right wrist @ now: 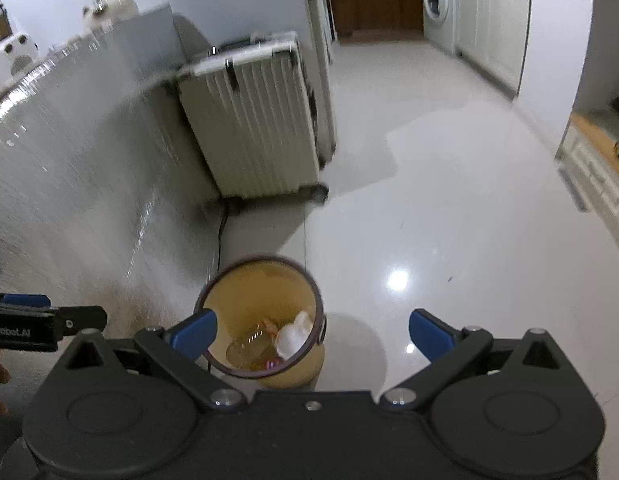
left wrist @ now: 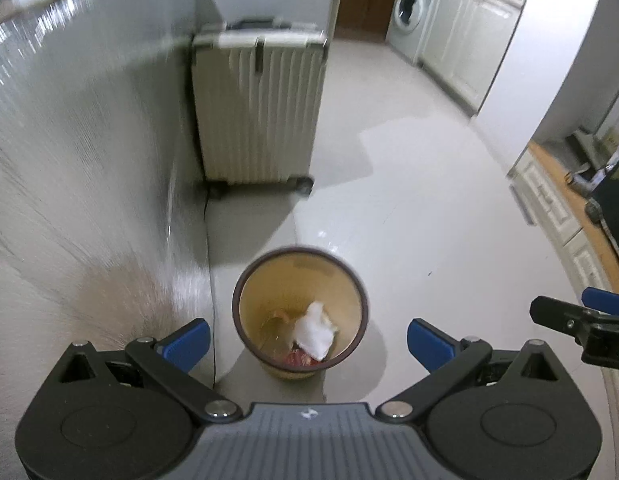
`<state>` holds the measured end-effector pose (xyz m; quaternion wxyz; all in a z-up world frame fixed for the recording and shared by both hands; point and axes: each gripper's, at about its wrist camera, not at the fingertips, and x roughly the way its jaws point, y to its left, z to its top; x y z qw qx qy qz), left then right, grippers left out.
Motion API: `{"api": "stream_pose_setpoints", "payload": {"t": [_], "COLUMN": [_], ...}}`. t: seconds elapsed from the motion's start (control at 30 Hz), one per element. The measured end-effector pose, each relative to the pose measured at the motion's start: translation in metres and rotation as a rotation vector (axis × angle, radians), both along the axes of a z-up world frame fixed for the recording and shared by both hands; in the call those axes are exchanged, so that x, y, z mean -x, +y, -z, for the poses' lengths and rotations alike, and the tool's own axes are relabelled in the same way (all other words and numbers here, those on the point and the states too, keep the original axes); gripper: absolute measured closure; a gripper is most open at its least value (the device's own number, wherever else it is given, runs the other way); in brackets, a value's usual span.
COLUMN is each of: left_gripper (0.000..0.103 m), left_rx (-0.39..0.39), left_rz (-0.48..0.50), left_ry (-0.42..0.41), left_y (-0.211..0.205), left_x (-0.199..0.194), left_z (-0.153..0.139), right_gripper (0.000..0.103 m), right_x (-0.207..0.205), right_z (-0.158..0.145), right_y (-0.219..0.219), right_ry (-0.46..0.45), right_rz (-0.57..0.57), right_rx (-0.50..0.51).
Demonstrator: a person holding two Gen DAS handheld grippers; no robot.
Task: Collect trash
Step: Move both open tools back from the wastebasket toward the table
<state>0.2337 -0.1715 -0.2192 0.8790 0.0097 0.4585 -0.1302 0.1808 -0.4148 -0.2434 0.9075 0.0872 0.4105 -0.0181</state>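
Observation:
A tan waste bin (left wrist: 245, 320) with a dark rim stands on the floor beside a grey wall. It holds a crumpled white tissue (left wrist: 315, 330), something red and other scraps. My left gripper (left wrist: 308, 339) is open and empty, held above the bin. In the right wrist view the bin (right wrist: 245, 292) sits below and left of centre, with the tissue (right wrist: 293, 334) and a clear plastic item inside. My right gripper (right wrist: 312, 332) is open and empty, above the bin's right side. Each gripper shows at the edge of the other's view.
A cream ribbed suitcase (left wrist: 257, 108) stands against the wall behind the bin. Glossy white floor (left wrist: 409, 200) stretches to the right. A washing machine (left wrist: 409, 12) and white cabinets (left wrist: 461, 36) are at the far back. A wooden-topped cabinet (left wrist: 557, 200) lies at the right.

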Motion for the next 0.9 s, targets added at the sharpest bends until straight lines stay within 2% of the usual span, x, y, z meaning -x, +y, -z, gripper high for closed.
{"api": "stream_pose_setpoints", "payload": {"t": [0.2,0.4,0.73,0.9], "left_gripper": [0.000,0.000,0.000,0.000], "left_rx": [0.048,0.058,0.009,-0.038], "left_rz": [0.011,0.011,-0.047,-0.094], "left_ry": [-0.121,-0.250,-0.407,-0.465], "left_y": [0.004,0.019,0.071,0.110], "left_x": [0.044,0.087,0.133,0.145], "left_z": [-0.063,-0.127,-0.211,-0.243], "right_gripper": [0.000,0.000,0.000,0.000], "right_x": [0.039,0.070,0.105,0.100], "right_z": [-0.058,-0.117,-0.194,-0.219], "right_y": [0.000,0.011,0.056,0.088], "right_ry": [-0.114,-0.243,-0.407,-0.450], "right_rz": [0.002,-0.014,-0.096,-0.158], "right_rx": [0.018,0.026,0.032,0.037]}}
